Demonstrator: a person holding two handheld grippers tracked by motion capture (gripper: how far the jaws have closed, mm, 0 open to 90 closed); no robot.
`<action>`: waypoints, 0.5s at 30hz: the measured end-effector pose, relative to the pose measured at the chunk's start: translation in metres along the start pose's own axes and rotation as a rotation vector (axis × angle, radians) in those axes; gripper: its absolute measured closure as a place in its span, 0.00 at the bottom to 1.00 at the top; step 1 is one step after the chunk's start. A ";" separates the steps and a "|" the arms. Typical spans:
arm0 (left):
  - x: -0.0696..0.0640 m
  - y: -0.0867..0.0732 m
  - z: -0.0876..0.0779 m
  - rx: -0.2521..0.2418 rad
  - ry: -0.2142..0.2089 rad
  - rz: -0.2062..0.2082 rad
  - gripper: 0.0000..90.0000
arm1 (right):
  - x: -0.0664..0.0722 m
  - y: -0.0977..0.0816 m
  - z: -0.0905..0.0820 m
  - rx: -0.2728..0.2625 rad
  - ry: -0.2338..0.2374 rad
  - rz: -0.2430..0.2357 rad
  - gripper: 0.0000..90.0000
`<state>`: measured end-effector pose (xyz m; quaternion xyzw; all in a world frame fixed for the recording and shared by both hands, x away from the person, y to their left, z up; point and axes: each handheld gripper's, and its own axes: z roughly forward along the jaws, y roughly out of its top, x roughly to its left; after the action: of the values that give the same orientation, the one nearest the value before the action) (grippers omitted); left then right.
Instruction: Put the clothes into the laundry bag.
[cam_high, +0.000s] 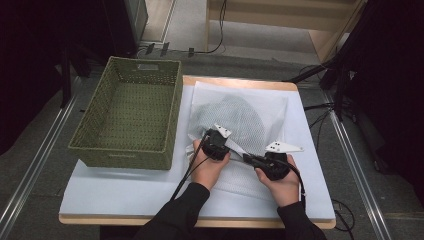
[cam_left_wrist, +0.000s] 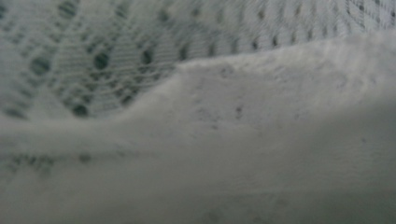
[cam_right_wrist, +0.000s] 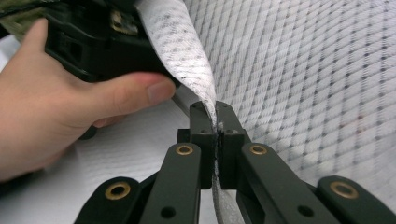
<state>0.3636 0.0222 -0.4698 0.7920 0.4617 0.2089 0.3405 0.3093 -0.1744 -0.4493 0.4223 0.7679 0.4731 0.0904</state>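
A white mesh bag with something grey inside lies on the white-covered table. My right gripper is shut on the bag's hemmed near edge, and the fabric runs up between its pads. In the high view the right gripper points left, toward the left gripper at the bag's near-left corner. The left gripper's black body is held by a hand, and the bag's edge drapes against it. Blurred mesh sits right against the left gripper's camera, hiding its jaws.
A green woven basket, with nothing inside, stands on the table's left half beside the bag. Black cables trail from both grippers toward the near edge. Dark stands and a wooden frame lie beyond the table.
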 end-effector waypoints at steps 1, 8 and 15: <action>-0.001 -0.001 -0.005 -0.002 -0.027 0.015 0.84 | -0.002 -0.002 0.001 0.001 -0.001 0.009 0.99; -0.006 -0.019 -0.042 -0.038 -0.109 0.089 0.57 | -0.008 -0.001 -0.002 -0.018 -0.005 0.023 0.99; -0.019 -0.024 -0.028 0.060 -0.137 0.007 0.58 | -0.007 0.001 -0.004 -0.038 0.012 0.032 0.99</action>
<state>0.3223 0.0229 -0.4686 0.8159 0.4405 0.1415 0.3467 0.3120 -0.1819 -0.4480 0.4301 0.7524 0.4915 0.0863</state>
